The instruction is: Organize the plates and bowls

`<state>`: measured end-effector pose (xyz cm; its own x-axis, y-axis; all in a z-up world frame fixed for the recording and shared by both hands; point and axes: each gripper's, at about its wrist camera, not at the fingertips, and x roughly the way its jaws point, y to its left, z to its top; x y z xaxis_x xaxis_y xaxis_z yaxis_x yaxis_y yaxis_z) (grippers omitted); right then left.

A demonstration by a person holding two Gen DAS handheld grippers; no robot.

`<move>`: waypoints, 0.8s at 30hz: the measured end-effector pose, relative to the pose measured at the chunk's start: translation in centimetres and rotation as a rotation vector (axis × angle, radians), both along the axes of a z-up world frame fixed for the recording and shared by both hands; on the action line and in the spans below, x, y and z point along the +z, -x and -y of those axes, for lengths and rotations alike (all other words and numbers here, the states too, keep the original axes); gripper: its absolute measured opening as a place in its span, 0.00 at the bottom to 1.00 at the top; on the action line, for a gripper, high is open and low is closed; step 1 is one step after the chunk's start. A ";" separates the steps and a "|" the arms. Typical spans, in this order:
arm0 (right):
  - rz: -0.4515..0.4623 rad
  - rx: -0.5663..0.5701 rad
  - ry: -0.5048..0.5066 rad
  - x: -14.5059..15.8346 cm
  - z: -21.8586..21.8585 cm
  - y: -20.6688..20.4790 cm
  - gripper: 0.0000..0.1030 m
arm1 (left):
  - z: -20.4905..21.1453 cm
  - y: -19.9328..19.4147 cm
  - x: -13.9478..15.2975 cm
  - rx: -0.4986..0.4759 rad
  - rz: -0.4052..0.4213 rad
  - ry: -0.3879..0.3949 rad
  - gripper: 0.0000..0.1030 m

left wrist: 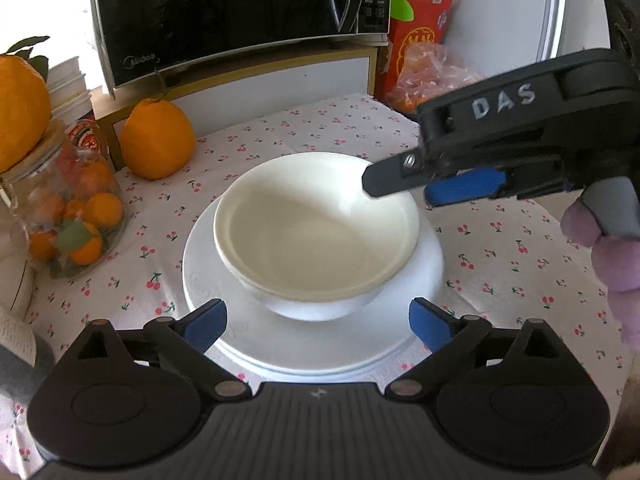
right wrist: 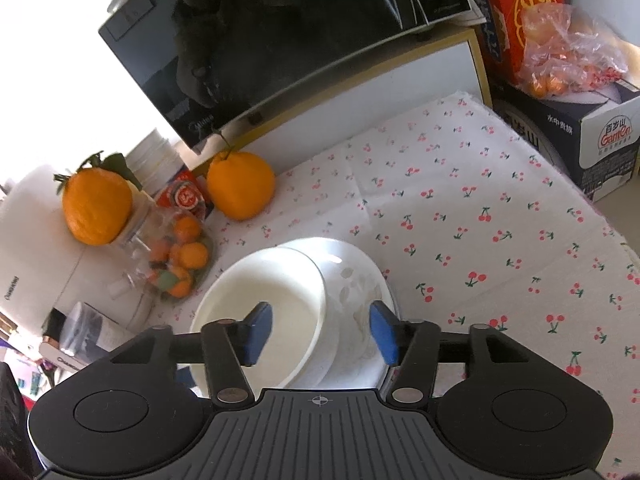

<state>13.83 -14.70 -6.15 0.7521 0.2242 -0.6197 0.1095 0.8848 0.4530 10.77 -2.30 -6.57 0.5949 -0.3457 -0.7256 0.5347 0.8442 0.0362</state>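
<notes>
A cream-white bowl (left wrist: 312, 232) (right wrist: 280, 292) stands upright on a stack of white plates (left wrist: 320, 344) (right wrist: 360, 280) on the cherry-print tablecloth. My left gripper (left wrist: 318, 322) is open wide, its blue pads hovering over the plates' near rim, apart from the bowl. My right gripper (left wrist: 400, 192) (right wrist: 320, 332) reaches in from the right and is open. In the right wrist view its jaws straddle the bowl's right rim, one pad inside the bowl and one outside over the plate. Neither pad presses on the rim.
A microwave (left wrist: 224, 12) on a cabinet blocks the back. A large orange (left wrist: 156, 140) and a glass jar (left wrist: 68, 208) of small oranges, topped by another orange, stand left. A bag of fruit (left wrist: 432, 76) and a carton (right wrist: 600, 132) sit back right. A hand (left wrist: 616, 264) holds the right gripper.
</notes>
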 end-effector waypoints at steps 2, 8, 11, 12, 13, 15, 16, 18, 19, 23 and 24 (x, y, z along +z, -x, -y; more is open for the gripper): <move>0.005 -0.001 0.007 0.4 0.2 0.6 0.61 | -0.2 0.6 0.3 0.006 0.002 0.000 0.95; -0.008 0.002 0.068 1.8 0.6 2.5 0.70 | -0.5 2.0 1.3 0.073 -0.012 0.000 0.96; -0.011 -0.002 0.078 2.6 0.9 3.3 0.74 | -0.5 2.7 2.1 0.124 -0.019 -0.009 0.96; -0.012 -0.005 0.084 2.9 1.0 3.5 0.75 | -0.5 2.9 2.4 0.141 -0.021 -0.015 0.96; -0.014 -0.007 0.093 3.2 1.0 3.8 0.76 | -0.5 3.1 2.6 0.162 -0.026 -0.019 0.96; -0.030 -0.013 0.135 3.8 0.9 4.2 0.78 | -0.7 3.5 3.0 0.206 -0.040 -0.021 0.97; -0.037 -0.014 0.157 4.0 0.7 4.4 0.78 | -0.8 3.6 3.2 0.227 -0.047 -0.021 0.97; -0.050 -0.005 0.197 4.3 0.3 4.9 0.78 | -1.0 4.0 3.5 0.271 -0.059 -0.023 0.97; -0.056 0.003 0.214 4.4 0.0 5.2 0.78 | -1.1 4.2 3.6 0.298 -0.060 -0.028 0.97; -0.078 0.025 0.255 4.5 -0.9 6.1 0.79 | -1.4 4.9 4.2 0.380 -0.065 -0.016 0.98; -0.079 0.027 0.262 4.4 -1.1 6.4 0.82 | -1.6 5.0 4.3 0.403 -0.066 -0.013 0.98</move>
<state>7.48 -13.58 -1.70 0.6950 0.0678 -0.7158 0.1104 0.9737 0.1995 5.75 -0.74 -2.31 0.6331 -0.0848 -0.7694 0.1628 0.9863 0.0251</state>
